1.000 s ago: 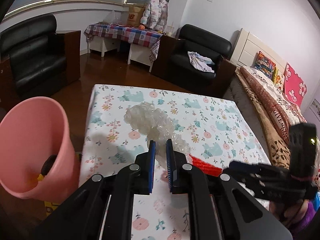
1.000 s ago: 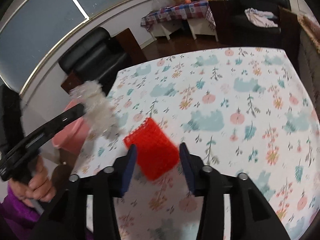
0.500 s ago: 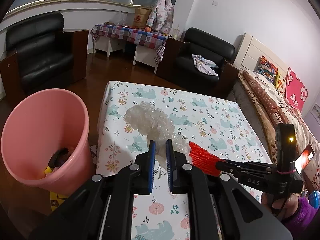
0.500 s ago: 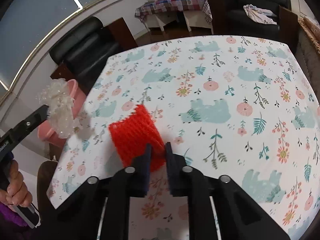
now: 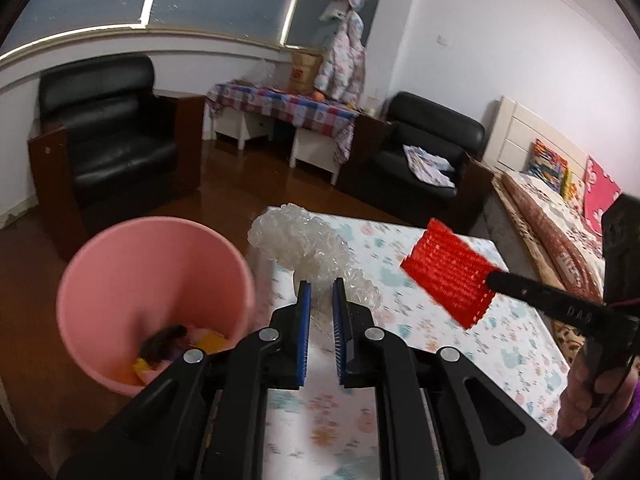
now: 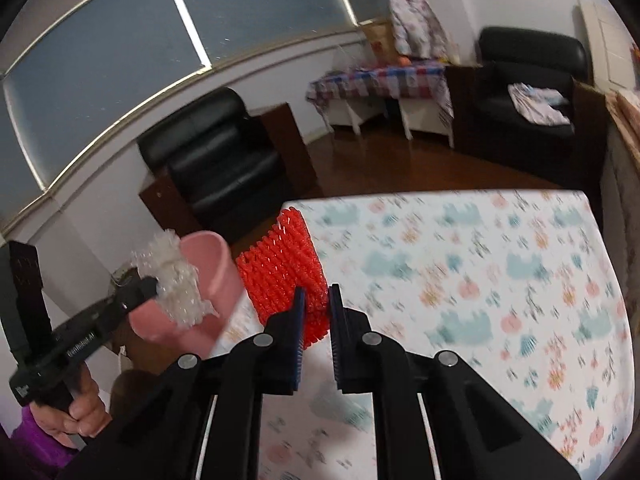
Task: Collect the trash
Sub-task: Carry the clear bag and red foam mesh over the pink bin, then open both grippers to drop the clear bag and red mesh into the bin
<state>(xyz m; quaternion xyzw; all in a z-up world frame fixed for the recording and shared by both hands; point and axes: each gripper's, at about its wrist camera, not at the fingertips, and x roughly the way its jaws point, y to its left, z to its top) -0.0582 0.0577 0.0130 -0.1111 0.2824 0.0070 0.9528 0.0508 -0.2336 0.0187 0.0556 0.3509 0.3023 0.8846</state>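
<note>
My left gripper (image 5: 320,286) is shut on a crumpled wad of clear bubble wrap (image 5: 298,242), held above the table's left edge beside the pink bin (image 5: 120,276). In the right wrist view the same wad (image 6: 176,280) hangs in front of the bin (image 6: 212,264). My right gripper (image 6: 317,294) is shut on a red foam net sleeve (image 6: 282,270), lifted off the floral tablecloth (image 6: 480,280). The left wrist view shows that red net (image 5: 450,270) in the air at the right, at the tip of the right gripper (image 5: 494,280).
The pink bin holds a dark object (image 5: 162,342) and yellow scraps (image 5: 210,338). It stands on the wooden floor left of the table. Black armchairs (image 5: 116,152) (image 5: 424,160) sit beyond; a bed (image 5: 560,224) lies to the right. A hand in a purple sleeve (image 6: 72,408) holds the left gripper.
The right gripper closed on the red net and lifted it off the table. The left gripper carried the bubble wrap leftward, toward the pink bin.
</note>
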